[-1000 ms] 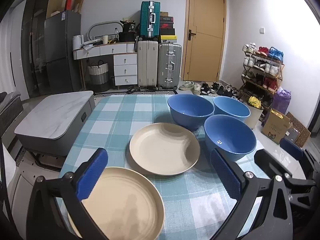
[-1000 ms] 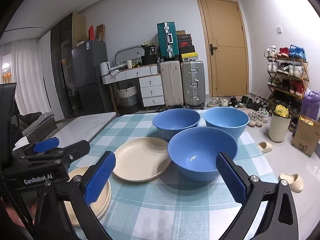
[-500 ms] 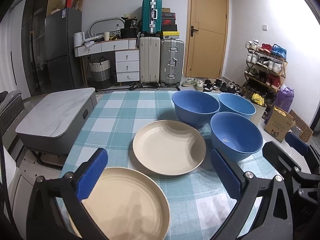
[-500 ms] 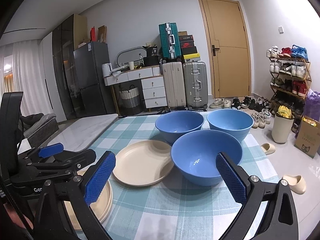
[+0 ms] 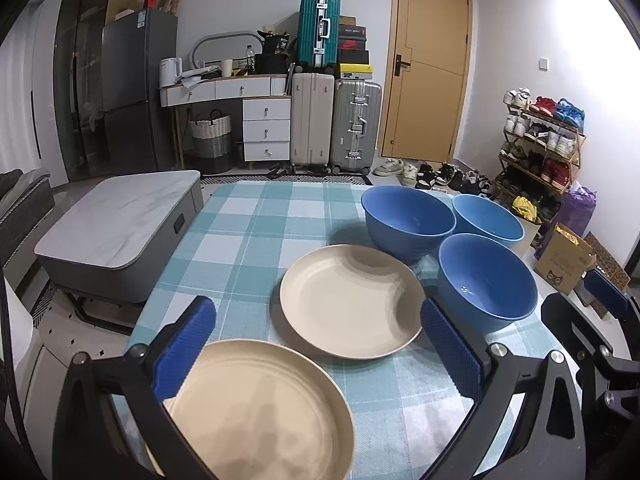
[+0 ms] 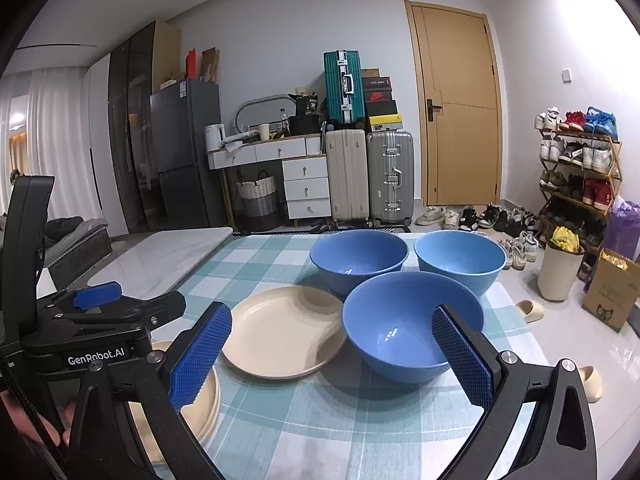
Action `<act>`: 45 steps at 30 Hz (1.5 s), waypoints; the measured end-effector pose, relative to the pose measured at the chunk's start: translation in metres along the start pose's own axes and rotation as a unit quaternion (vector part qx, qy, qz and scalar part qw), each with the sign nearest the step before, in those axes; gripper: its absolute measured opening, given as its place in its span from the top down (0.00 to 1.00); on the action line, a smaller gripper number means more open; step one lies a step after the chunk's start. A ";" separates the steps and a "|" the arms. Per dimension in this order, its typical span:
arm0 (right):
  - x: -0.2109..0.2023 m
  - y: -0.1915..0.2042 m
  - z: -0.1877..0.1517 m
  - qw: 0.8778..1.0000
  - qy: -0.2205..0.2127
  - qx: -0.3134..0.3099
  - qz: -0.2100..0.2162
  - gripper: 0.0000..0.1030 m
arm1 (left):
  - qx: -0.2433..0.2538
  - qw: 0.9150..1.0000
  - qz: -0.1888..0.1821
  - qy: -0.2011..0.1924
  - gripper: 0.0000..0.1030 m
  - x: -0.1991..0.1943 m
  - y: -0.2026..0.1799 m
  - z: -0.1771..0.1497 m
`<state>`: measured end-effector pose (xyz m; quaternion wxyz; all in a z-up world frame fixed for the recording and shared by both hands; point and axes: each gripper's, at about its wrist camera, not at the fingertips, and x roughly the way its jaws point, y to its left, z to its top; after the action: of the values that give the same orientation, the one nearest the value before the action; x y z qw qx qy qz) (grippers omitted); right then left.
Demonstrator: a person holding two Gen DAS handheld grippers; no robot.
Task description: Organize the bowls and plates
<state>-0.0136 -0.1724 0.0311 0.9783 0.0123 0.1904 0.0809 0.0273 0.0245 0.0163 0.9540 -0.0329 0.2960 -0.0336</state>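
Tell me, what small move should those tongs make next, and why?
Probably the left tongs should ease down onto the near plate to grip its rim. Both tongs are open and empty, that plate lies right between the left pair, and a second plate lies apart, waiting to be stacked.

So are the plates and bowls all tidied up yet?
Not yet. Nothing is stacked: two cream plates and three blue bowls sit separately on the checked cloth. Both the left tool and right tool are open and empty. All stacking remains.
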 end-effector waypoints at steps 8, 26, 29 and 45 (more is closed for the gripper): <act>0.009 0.016 0.009 0.999 -0.011 -0.037 -0.002 0.01 | -0.019 1.000 -0.013 0.019 0.00 0.014 0.013 0.008; 0.061 0.026 0.059 0.998 -0.018 -0.039 0.035 0.04 | 0.040 0.994 0.021 0.102 0.00 0.089 0.022 0.041; 0.073 0.023 0.072 0.998 -0.018 -0.029 0.045 0.05 | 0.028 0.991 0.009 0.130 0.00 0.111 0.032 0.043; 0.147 0.044 0.077 0.995 0.057 -0.033 0.071 0.04 | 0.009 0.969 -0.013 0.245 0.01 0.195 0.056 0.031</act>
<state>0.1429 -0.1043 0.0510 0.9574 -0.0112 0.2422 0.1566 0.2083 0.0651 -0.0726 0.8519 -0.0188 0.5204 -0.0559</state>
